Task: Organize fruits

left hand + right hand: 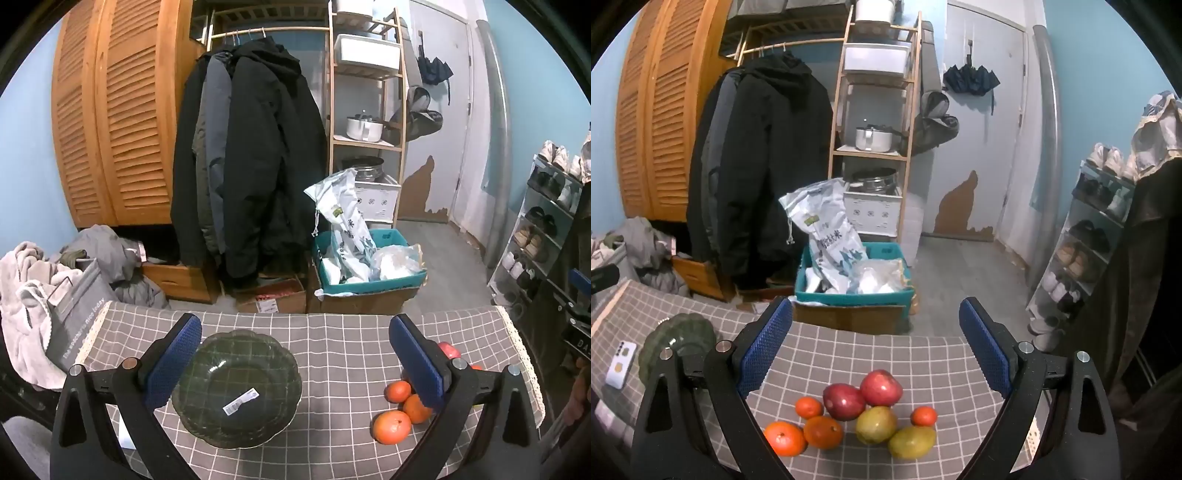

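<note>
A dark green scalloped glass plate (pixel 236 391) with a white sticker lies on the grey checked tablecloth (pixel 340 354). My left gripper (pixel 295 354) hovers over it, open and holding nothing. To its right lie several oranges (pixel 392 426) and a red apple (pixel 448 349) half hidden behind the right finger. In the right wrist view my right gripper (pixel 875 343) stands open and bare above a cluster of fruit: two red apples (pixel 881 387), two yellow-green mangoes (pixel 876 424) and several oranges (pixel 785 438). The plate (pixel 679 339) shows at the far left there.
A white phone (pixel 621 363) lies left of the plate. Beyond the table's far edge stand a teal bin (pixel 855 291) with bags on a cardboard box, hanging coats (pixel 247 155), a wooden shelf (pixel 365 110) and a shoe rack (pixel 1082 240) at right.
</note>
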{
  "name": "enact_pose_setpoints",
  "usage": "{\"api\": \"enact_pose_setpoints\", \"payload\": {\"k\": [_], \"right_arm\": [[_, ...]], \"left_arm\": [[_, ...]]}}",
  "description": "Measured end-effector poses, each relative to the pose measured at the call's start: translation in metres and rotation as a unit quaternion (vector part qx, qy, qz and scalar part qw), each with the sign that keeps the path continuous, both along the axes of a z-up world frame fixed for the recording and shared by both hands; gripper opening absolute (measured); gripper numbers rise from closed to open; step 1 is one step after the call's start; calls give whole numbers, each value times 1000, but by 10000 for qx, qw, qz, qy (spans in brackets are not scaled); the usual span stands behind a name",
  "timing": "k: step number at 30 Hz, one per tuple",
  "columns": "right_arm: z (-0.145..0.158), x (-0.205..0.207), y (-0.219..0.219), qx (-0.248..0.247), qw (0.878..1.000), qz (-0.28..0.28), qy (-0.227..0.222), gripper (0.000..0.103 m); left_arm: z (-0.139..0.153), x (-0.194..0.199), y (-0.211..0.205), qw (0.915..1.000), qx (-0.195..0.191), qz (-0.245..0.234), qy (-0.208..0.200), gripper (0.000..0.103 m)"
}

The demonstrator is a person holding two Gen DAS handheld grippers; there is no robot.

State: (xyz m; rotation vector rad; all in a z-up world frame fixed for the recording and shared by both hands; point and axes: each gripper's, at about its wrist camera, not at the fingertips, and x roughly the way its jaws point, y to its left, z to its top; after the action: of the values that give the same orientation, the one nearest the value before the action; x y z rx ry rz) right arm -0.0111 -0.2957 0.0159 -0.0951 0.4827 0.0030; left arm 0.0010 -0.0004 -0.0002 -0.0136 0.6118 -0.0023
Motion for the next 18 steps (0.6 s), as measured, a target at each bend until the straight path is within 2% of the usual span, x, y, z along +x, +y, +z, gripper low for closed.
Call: {"api": "enact_pose_setpoints", "payload": {"k": [18], "right_arm": [[2,0,2,22,10000,7,4,90]], "left_arm": [[5,-6,1,9998,18,-18,-176,102]]}}
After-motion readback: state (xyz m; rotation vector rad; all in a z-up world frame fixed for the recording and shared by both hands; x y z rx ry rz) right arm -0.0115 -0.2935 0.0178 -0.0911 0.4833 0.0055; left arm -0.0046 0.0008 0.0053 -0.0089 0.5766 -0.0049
